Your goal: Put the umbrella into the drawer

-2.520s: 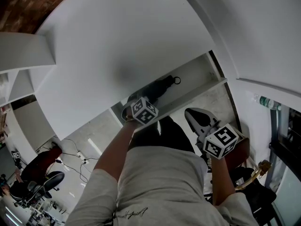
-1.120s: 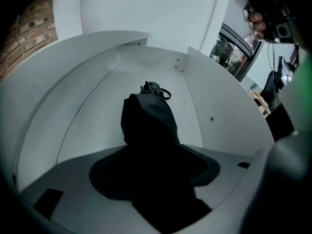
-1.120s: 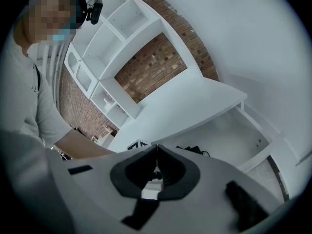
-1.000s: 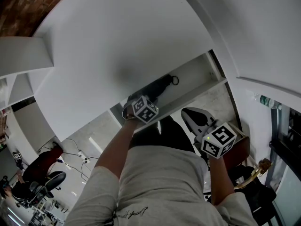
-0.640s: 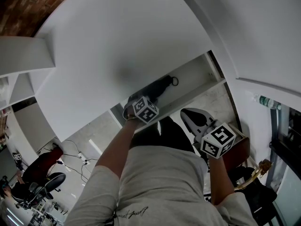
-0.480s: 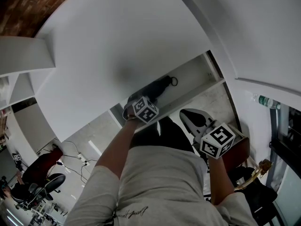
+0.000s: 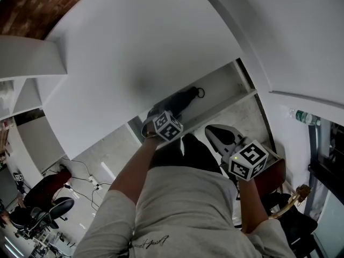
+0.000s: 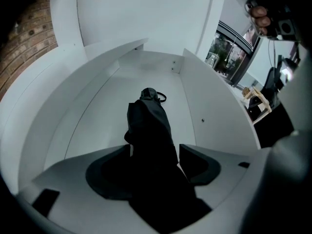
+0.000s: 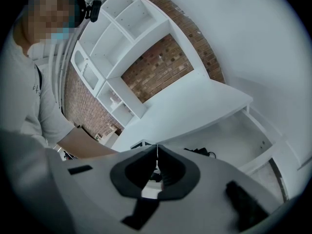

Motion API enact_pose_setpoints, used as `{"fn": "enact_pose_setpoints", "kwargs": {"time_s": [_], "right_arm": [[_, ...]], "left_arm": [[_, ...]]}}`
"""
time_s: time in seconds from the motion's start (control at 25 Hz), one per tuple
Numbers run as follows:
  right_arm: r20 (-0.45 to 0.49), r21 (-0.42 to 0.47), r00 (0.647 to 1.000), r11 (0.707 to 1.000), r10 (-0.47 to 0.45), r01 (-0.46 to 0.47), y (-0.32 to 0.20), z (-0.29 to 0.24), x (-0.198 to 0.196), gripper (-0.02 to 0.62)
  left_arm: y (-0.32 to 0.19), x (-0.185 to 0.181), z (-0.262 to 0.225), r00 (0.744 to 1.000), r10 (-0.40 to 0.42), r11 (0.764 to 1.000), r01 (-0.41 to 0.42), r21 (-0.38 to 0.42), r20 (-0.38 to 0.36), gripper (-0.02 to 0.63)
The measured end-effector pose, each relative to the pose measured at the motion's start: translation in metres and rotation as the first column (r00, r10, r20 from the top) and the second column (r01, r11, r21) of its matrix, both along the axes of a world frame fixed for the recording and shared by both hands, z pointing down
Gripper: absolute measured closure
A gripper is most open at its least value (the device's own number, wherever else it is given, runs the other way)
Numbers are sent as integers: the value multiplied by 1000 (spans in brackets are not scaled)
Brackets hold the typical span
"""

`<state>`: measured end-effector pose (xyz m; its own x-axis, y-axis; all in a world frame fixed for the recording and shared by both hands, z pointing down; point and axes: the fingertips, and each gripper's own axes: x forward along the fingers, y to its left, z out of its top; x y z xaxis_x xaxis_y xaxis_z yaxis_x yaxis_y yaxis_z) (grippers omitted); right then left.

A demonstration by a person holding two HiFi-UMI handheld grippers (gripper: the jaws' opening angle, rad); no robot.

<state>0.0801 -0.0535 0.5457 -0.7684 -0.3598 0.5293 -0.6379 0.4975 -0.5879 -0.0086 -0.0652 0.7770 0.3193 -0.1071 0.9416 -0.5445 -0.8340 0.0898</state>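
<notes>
- The left tool (image 7: 155,114) has edged a little to the right along the drawer (image 7: 224,83) front, carrying its marker cube (image 7: 167,126) closer to the drawer's edge
- The right tool (image 7: 216,131) has drifted slightly up and to the left, drawing in towards the person's trousers (image 7: 198,153)
- The head view has tipped a touch; more of the brick wall (image 7: 32,4) shows at the top left, and the red chair (image 7: 40,191) sits lower and further left

We've got the black folded umbrella (image 8: 148,126) inside the open white drawer (image 8: 107,96), running lengthwise toward its back wall, wrist loop (image 8: 160,98) at the far end, near end clamped in the left tongs (image 8: 153,155).
</notes>
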Motion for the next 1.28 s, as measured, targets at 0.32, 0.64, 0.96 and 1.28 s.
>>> {"fn": "enact_pose_setpoints", "kwargs": {"time_s": [0.32,0.64,0.96,1.28], "right_arm": [[3,22,1000,1000,-12,12,7,-7,-3,568],[3,41,1000,999,-24,24,10,-15,-6,568],[4,68,999,997,-45,45,9,-24,-15,568],[1,101,998,993,-65,65,6,-35,-22,568]], "left_arm": [[-2,1,-18,999,-22,999,23,25,-24,304],[-2,-1,-29,999,-41,998,42,37,-31,304],[-3,-4,-49,996,-60,997,63,50,-59,304],[-5,-8,-74,986,-116,990,124,60,-121,305]]}}
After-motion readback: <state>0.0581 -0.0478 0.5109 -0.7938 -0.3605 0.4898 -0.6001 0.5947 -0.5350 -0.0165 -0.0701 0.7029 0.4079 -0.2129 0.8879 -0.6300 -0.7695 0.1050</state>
